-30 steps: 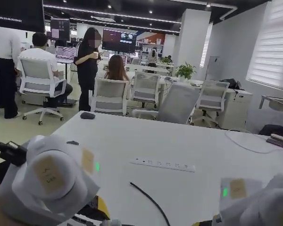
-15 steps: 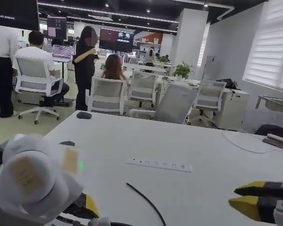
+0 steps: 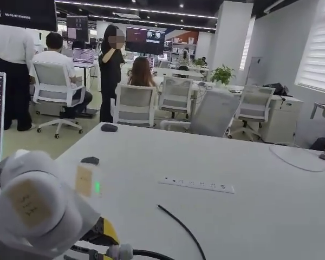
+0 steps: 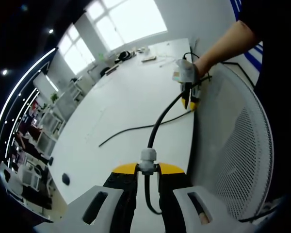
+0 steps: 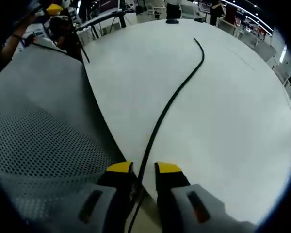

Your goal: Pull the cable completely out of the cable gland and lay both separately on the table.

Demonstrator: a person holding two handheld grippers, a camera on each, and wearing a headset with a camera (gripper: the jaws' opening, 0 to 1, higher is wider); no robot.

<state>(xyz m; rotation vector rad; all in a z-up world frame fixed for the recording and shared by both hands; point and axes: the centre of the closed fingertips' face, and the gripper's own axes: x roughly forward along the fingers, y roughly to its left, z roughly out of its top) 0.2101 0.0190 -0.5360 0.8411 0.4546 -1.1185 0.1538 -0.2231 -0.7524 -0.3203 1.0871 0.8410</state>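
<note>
One cable gland (image 4: 148,158) clamped in the left gripper (image 4: 147,171); one cable (image 5: 162,114) pinched by the right gripper (image 5: 143,169) (over one table (image 5: 223,107)).

Cable (image 5: 174,97) black; cable gland (image 4: 148,156) white; table (image 3: 260,162) white.

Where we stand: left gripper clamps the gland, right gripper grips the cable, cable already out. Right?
No: the left gripper view shows the cable passing through the gland clamped in the left gripper. The right gripper does grip the cable.

Black cable (image 3: 182,228) across white table (image 3: 260,216), cable gland (image 3: 121,251) at left claw (image 3: 109,241).
</note>
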